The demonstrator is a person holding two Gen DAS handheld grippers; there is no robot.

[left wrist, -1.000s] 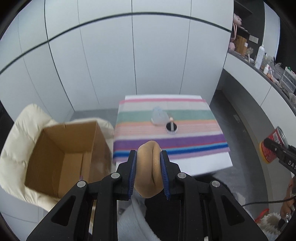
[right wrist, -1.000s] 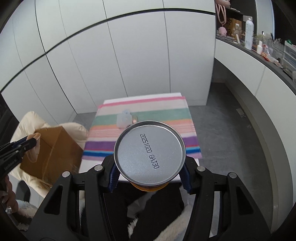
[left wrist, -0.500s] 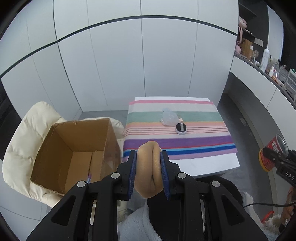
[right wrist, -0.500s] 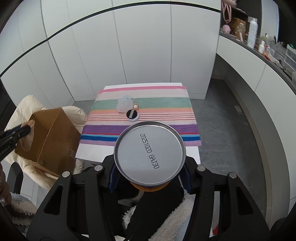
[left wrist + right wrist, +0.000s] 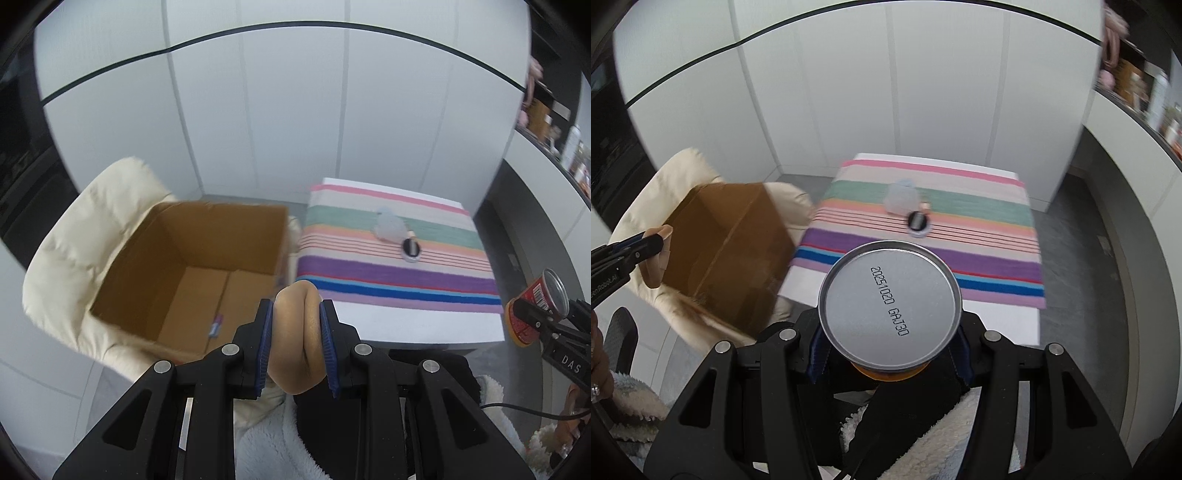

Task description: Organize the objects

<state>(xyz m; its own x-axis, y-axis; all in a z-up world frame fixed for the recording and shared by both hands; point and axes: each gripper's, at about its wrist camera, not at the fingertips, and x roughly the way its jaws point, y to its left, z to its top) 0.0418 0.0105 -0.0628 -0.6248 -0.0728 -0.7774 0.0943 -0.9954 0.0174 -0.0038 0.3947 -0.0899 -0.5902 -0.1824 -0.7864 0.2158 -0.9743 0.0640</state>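
Our left gripper pinches a tan lump beside the box; our right gripper clamps a can.

The cardboard box gapes open ahead-left of the jaws; its near wall rises between.

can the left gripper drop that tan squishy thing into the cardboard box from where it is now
Probably yes. The left gripper holds the tan object beside the cardboard box, whose top is open toward it, with nothing between them.
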